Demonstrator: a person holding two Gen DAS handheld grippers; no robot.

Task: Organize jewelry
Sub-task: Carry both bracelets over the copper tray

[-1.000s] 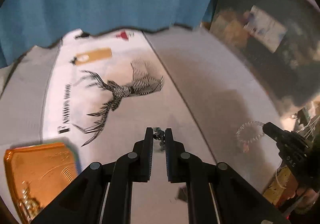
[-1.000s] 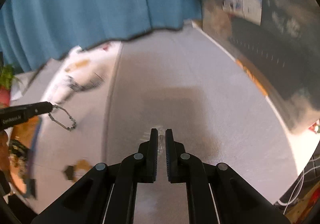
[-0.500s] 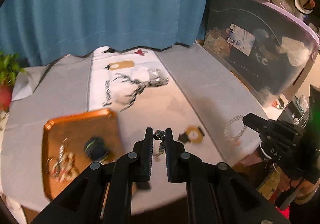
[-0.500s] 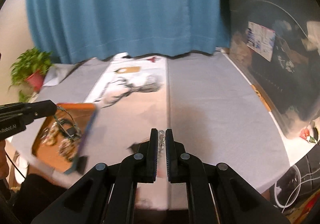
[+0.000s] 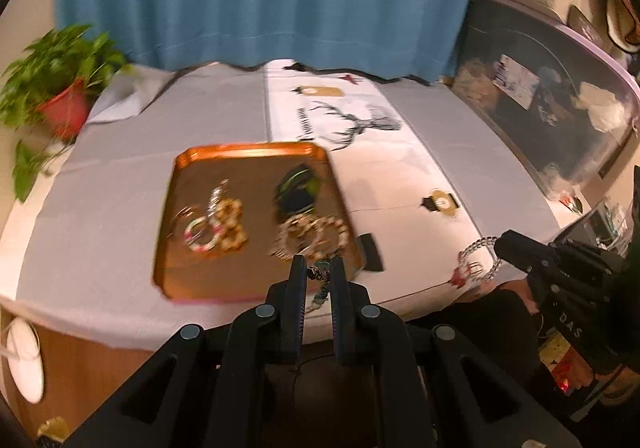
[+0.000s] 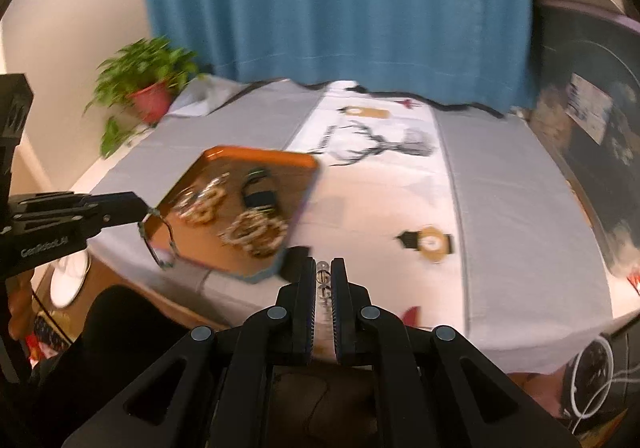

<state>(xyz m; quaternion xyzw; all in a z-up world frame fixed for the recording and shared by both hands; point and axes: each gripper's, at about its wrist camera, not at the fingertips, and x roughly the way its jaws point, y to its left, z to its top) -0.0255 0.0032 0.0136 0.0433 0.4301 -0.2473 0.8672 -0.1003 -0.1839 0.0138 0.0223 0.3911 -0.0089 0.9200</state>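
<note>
left hand-held gripper (image 5: 318,268): clamped, angled down | right hand-held gripper (image 6: 323,271): clamped, angled down

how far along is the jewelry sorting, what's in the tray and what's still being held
Several pieces already lie in the orange metal tray: gold and beaded bracelets and a dark band. In hand: the left gripper is shut on a dark beaded chain, the right gripper on a clear beaded bracelet. Both remain to be placed; no loose jewelry shows on the cloth.

Wrist views, both toward tray (image 5: 172,208)
</note>
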